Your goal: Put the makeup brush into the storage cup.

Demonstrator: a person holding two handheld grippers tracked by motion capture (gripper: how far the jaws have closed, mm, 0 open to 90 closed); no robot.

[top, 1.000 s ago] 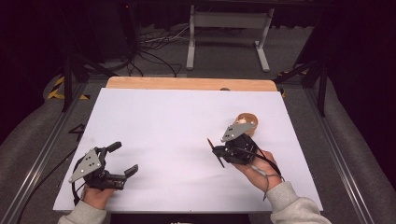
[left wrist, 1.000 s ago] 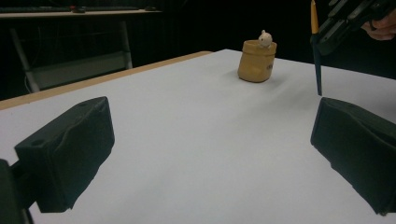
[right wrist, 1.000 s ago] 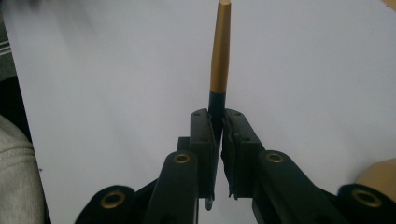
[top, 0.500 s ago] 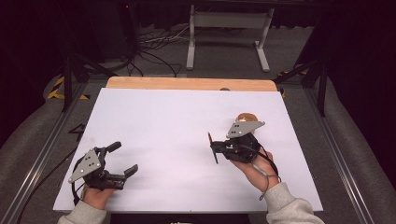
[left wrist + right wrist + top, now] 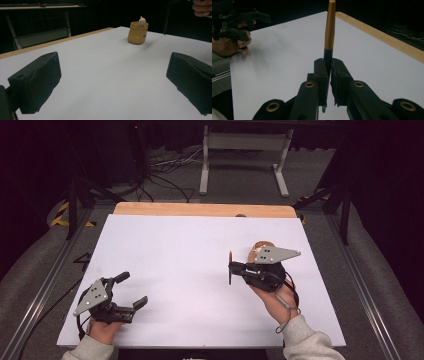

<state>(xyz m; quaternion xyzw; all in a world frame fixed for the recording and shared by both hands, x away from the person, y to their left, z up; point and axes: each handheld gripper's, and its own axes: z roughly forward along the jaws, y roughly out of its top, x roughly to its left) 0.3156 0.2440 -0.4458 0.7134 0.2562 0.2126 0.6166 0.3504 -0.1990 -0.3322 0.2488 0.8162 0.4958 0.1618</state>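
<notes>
1. So, the right tongs (image 5: 327, 65) are pinched tight on a thin pen-like stick (image 5: 329, 27) with a gold shaft and a black lower end. The grip sits on the black part, low down, and the gold length pokes out past the jaws. From above it stands roughly upright over the white bench (image 5: 165, 250).
2. Handling guess: it looks light and stiff, with a smooth finish that's probably a bit slippery. Held this near one end, the long free part could swing or twist in the pads, so a firm squeeze on the black section seems the safer spot.
3. Left tongs (image 5: 131, 290) are spread wide with nothing between them, resting near the front left corner of the bench.
4. Container: a small yellow-tan pot (image 5: 138, 32) stands upright toward the far side, just beyond the right hand (image 5: 272, 301). A little pale rounded thing (image 5: 142, 20) peeks over its rim. I can't tell what it is, or whether anything else is inside.
5. My read is that the stick is meant for that pot, and the opening looks narrow, so the aim matters.
</notes>
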